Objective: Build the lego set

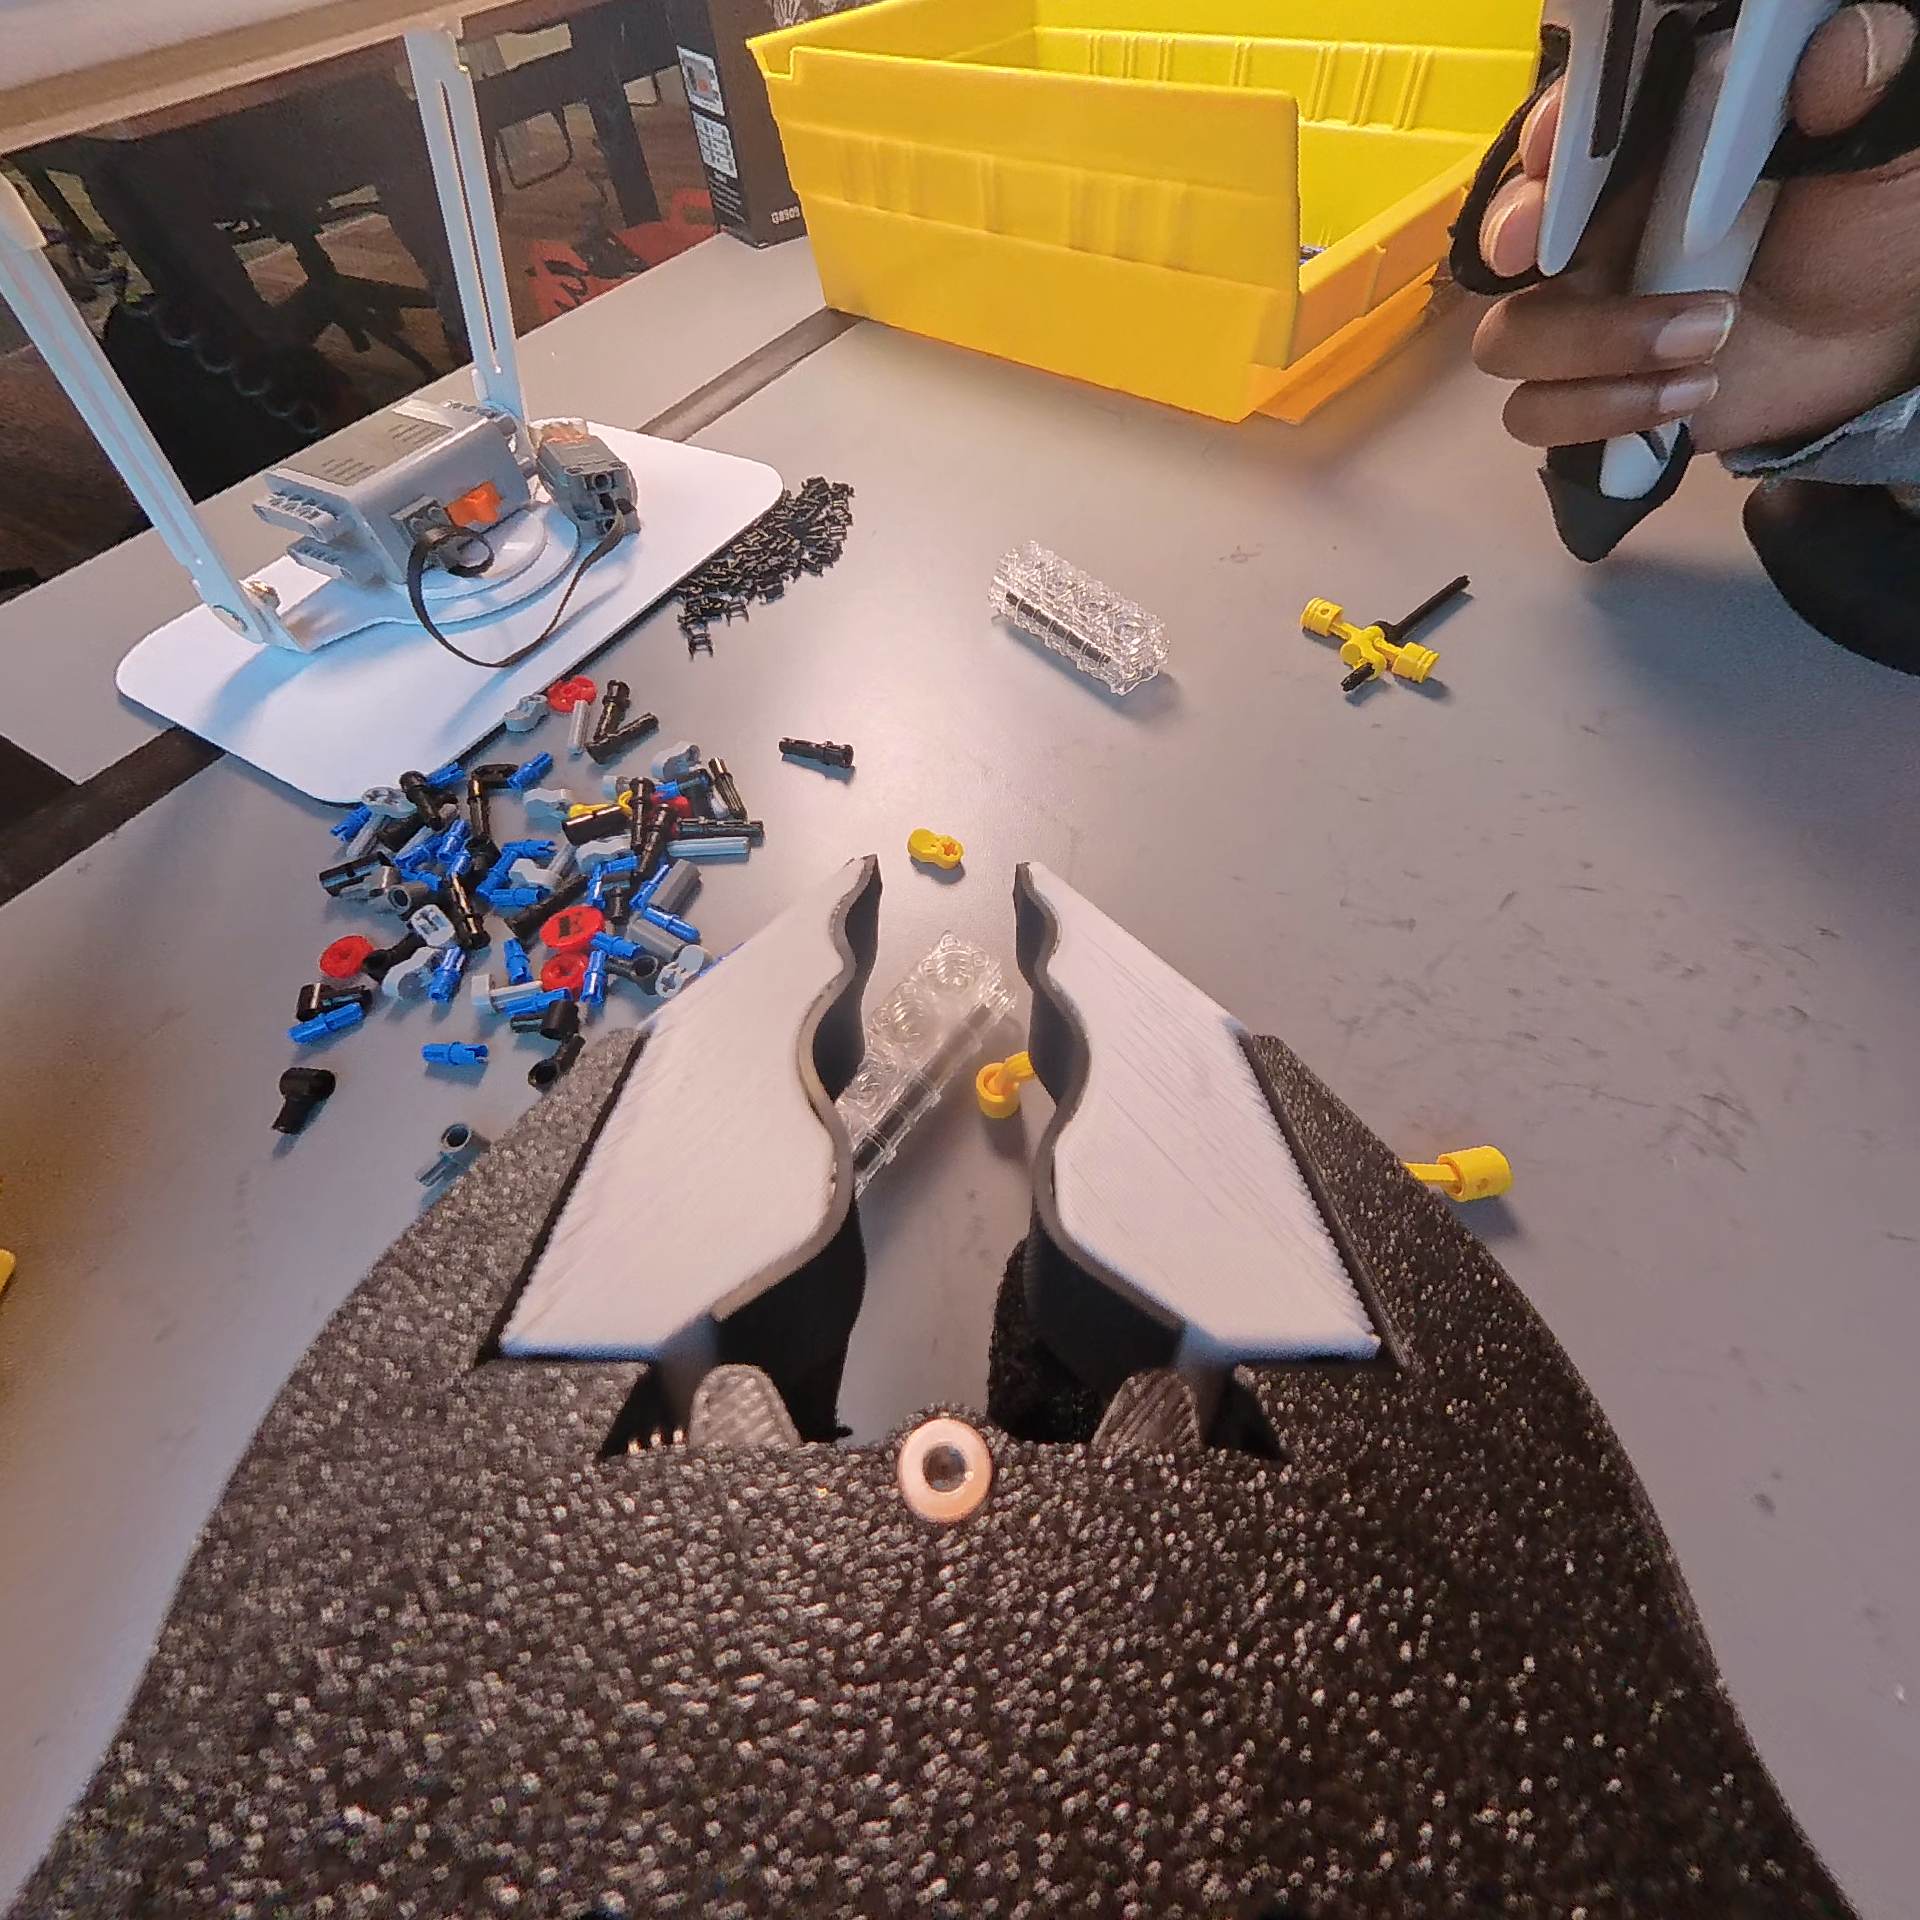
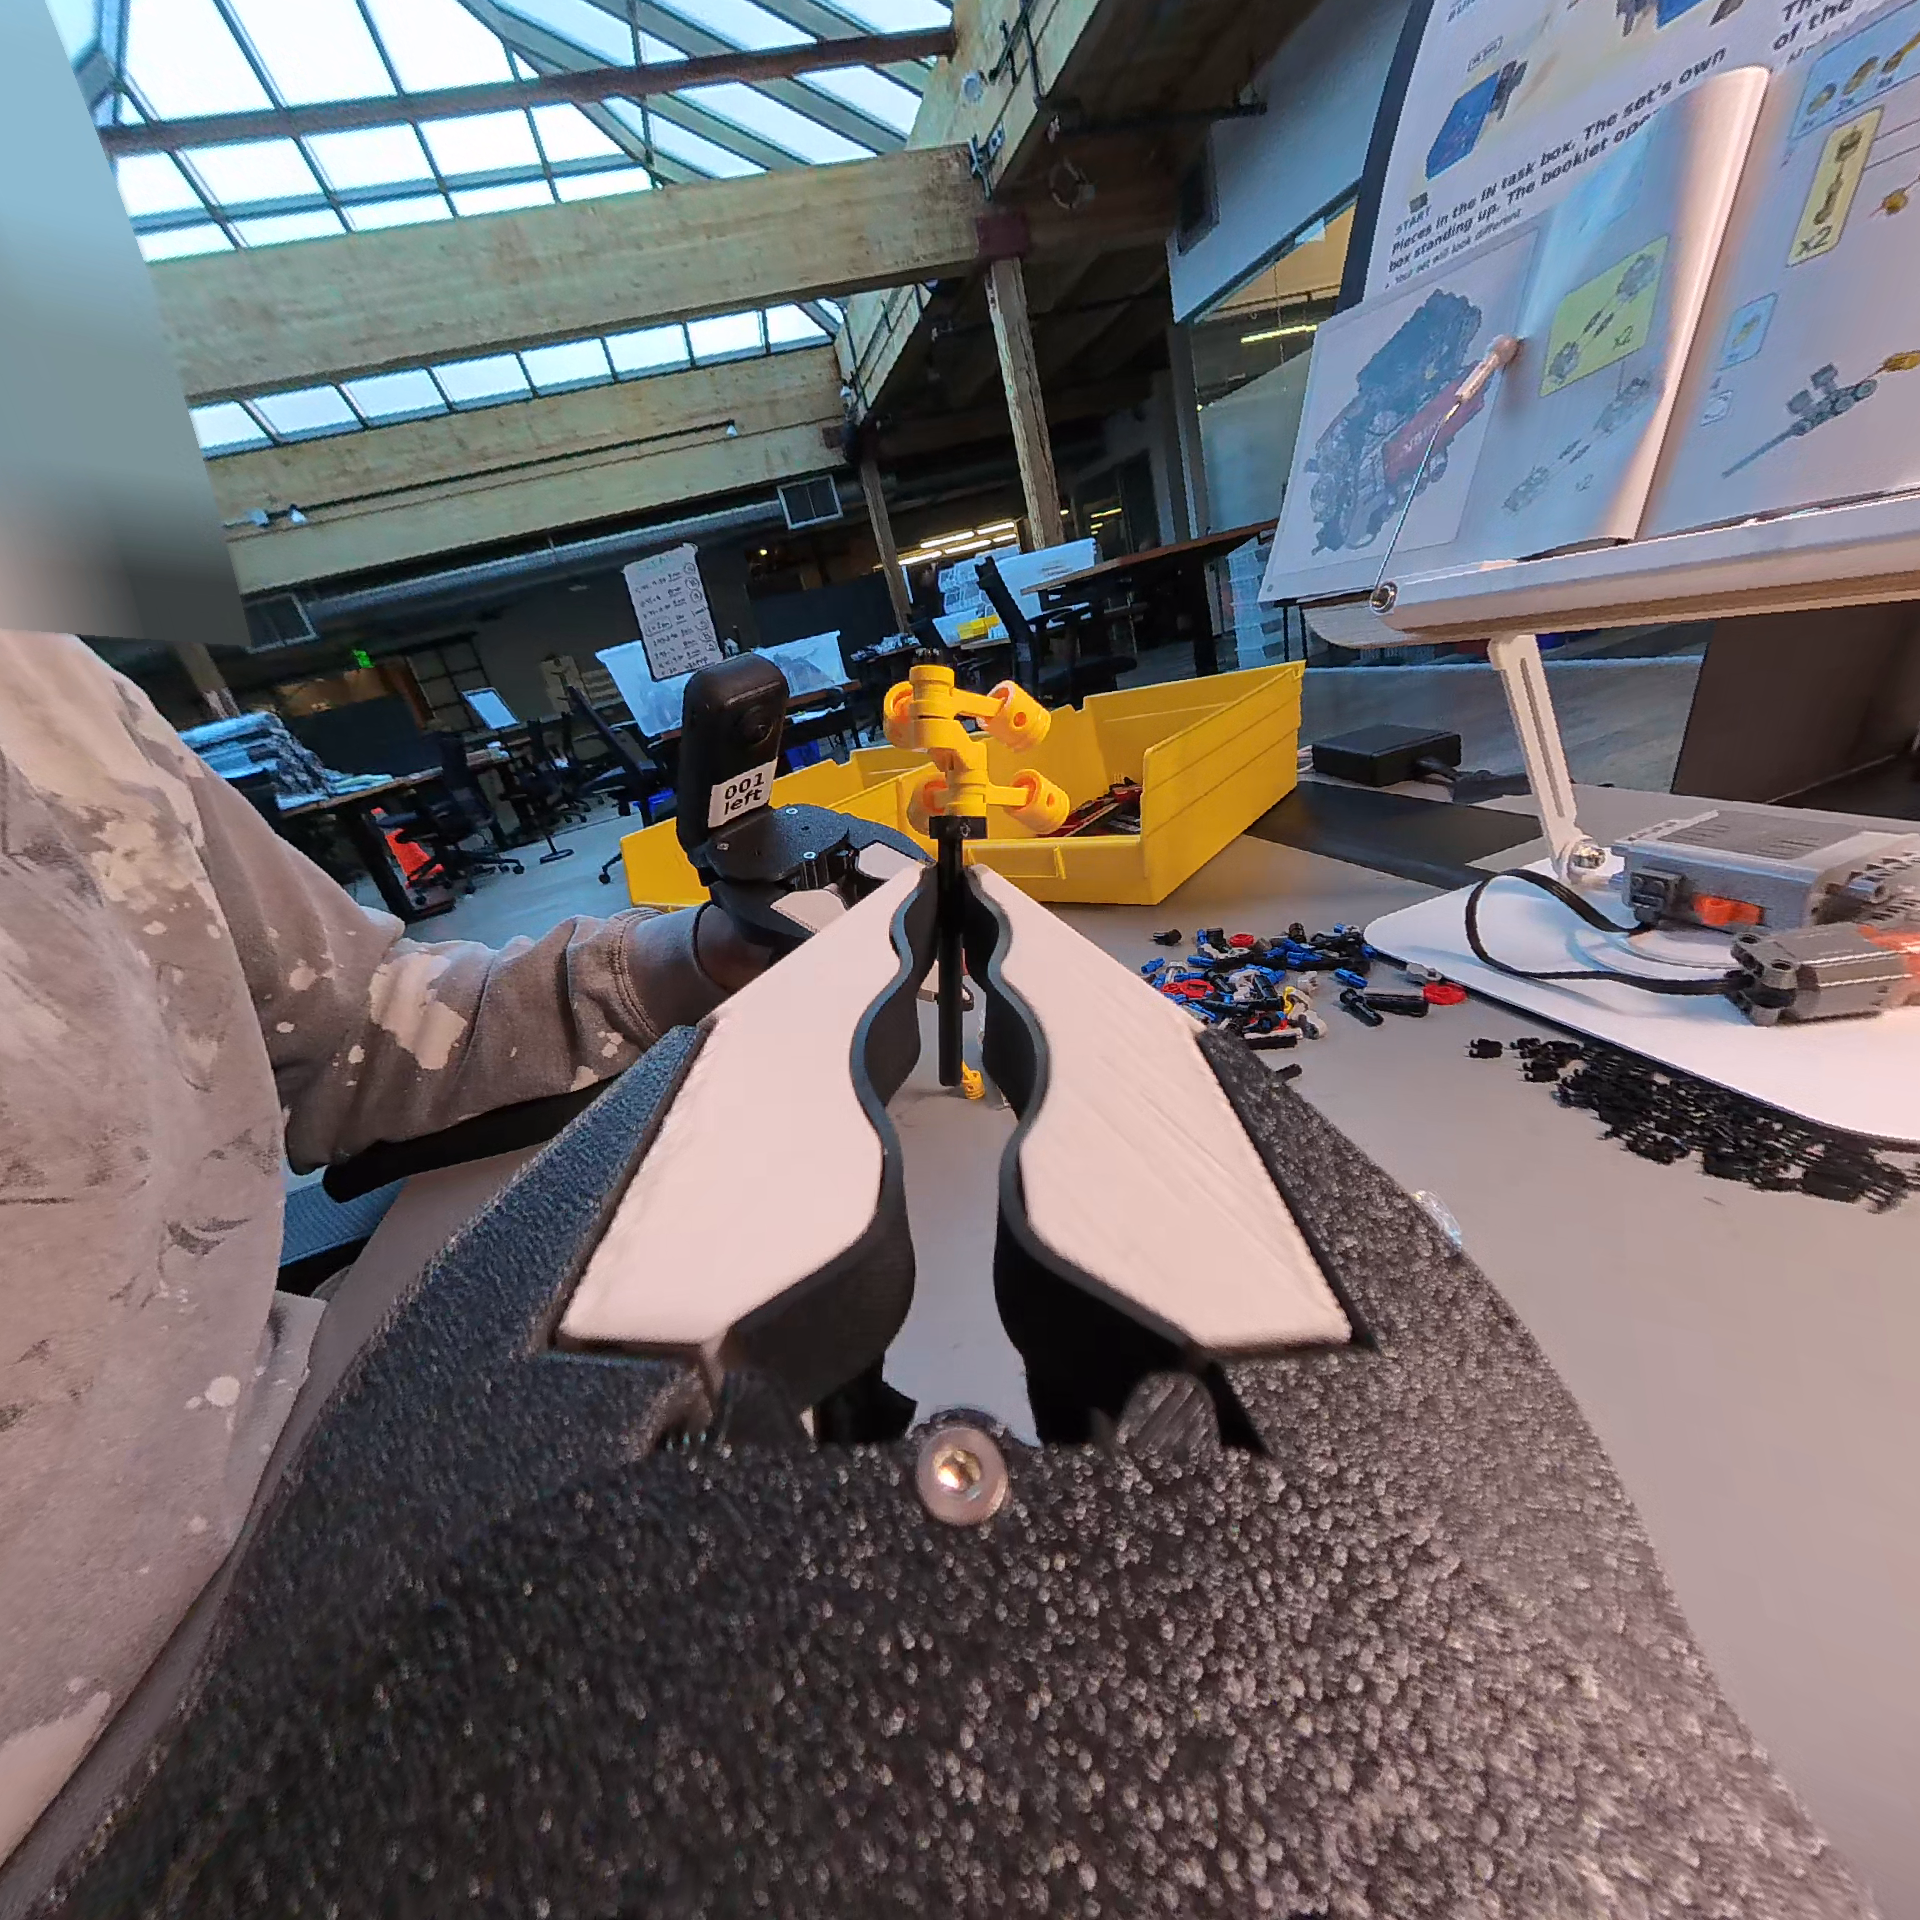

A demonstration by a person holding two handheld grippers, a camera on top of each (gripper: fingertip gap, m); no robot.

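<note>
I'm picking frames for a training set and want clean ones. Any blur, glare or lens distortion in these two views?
Left wrist view: sharp on the table, but the left gripper has smeared finger edges, and the yellow bin bows from the wide lens. Right wrist view: bright skylights wash out, beams curve, a blurred patch covers the upper left; the right gripper and its black axle are crisp.

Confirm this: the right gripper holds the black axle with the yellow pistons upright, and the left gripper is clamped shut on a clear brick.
Not quite. In the left wrist view the left gripper is open, and the clear brick lies between its fingers unclamped. The right gripper does hold the black axle with the yellow pistons upright.
</note>
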